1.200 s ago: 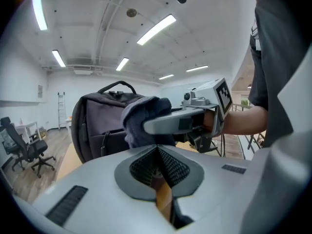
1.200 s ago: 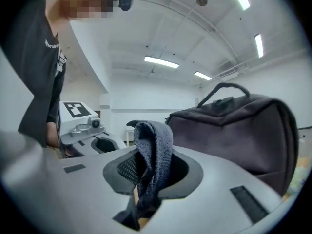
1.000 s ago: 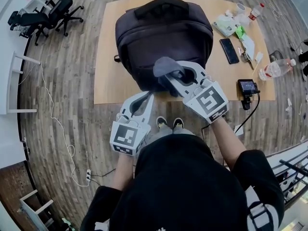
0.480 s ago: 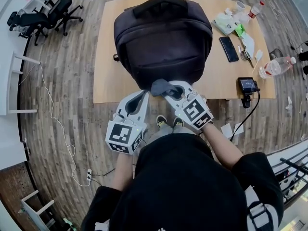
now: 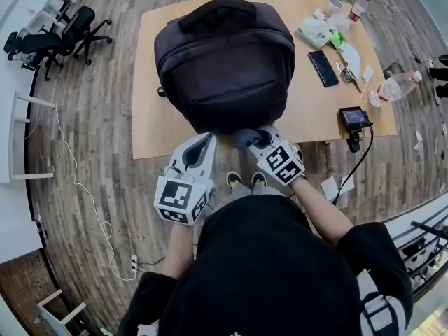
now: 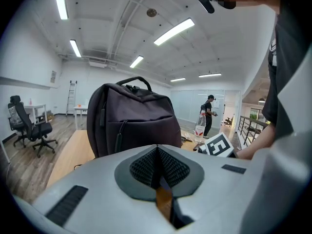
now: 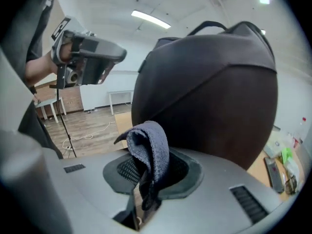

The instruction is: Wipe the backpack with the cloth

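Note:
A dark backpack [image 5: 224,65] stands upright on the wooden table [image 5: 154,128]; it also fills the right gripper view as backpack [image 7: 214,91] and shows ahead in the left gripper view as backpack [image 6: 131,118]. My right gripper [image 5: 246,138] is shut on a blue-grey cloth [image 7: 148,150], which sits at the backpack's lower near edge as cloth [image 5: 246,137]. My left gripper [image 5: 201,144] is shut with nothing in it, just left of the cloth, at the table's near edge; left gripper [image 6: 157,167] pads meet.
At the table's right side lie a black phone [image 5: 323,68], a tissue pack [image 5: 315,30], a plastic bottle [image 5: 392,86], a cup [image 5: 334,5] and a small black device [image 5: 353,117] with a cable. Office chairs [image 5: 56,37] stand on the floor at far left.
My right gripper has come down the backpack's front with the cloth, from mid-height to its bottom edge near the table's rim. The left gripper has stayed where it was.

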Available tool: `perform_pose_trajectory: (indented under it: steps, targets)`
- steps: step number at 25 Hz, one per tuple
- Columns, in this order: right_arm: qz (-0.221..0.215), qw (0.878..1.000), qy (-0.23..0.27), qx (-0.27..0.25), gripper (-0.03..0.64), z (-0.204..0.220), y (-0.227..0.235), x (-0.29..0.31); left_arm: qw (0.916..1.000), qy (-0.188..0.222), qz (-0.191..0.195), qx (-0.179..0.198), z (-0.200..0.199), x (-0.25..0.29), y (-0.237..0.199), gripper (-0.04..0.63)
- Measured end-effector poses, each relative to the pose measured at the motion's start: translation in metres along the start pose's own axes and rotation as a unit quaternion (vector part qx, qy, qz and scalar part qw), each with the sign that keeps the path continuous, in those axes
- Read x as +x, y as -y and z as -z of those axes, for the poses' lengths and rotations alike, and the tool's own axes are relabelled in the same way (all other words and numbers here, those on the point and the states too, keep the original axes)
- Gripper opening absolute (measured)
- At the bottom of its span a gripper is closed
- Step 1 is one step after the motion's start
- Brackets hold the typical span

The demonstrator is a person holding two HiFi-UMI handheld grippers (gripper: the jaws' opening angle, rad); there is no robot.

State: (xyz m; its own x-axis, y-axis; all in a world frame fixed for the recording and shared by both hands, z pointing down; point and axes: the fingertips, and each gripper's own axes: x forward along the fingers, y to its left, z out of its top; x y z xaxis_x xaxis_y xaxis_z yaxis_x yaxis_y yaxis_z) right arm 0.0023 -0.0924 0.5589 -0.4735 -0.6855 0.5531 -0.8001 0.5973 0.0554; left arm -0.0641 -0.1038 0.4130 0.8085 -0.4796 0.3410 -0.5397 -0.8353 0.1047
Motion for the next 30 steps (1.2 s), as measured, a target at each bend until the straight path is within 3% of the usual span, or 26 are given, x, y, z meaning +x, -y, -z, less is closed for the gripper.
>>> perform_pose_trajectory:
  steps: [2, 6, 13, 16, 19, 26, 30]
  targets:
    - [0.007, 1.000, -0.005, 0.011, 0.084, 0.004, 0.013, -0.007, 1.0000, 0.000, 0.003, 0.001, -0.002, 0.001, 0.000, 0.017]
    - [0.030, 0.999, 0.000, -0.022, 0.084, -0.012, 0.024, -0.031, 1.0000, 0.000, 0.004, -0.002, -0.001, 0.004, 0.001, 0.017]
    - [0.106, 0.987, 0.119, -0.023, 0.084, -0.104, 0.069, -0.089, 1.0000, 0.006, -0.003, -0.005, -0.004, 0.001, -0.005, 0.017]
    - [0.118, 0.984, 0.129, -0.026, 0.084, -0.127, 0.080, -0.089, 0.9999, 0.009, -0.008, -0.008, -0.005, 0.000, -0.008, 0.017]
    - [0.102, 0.985, 0.140, -0.019, 0.084, -0.141, 0.064, -0.075, 0.9997, 0.013, -0.013, -0.013, -0.008, -0.003, -0.011, 0.017]
    - [0.018, 0.986, 0.164, -0.022, 0.084, -0.186, -0.001, -0.012, 0.9986, 0.016, -0.047, -0.020, -0.009, -0.017, -0.030, 0.017]
    - [0.012, 0.986, 0.163, -0.022, 0.084, -0.197, -0.011, 0.003, 0.9970, 0.016, -0.070, -0.027, -0.006, -0.030, -0.041, 0.017]
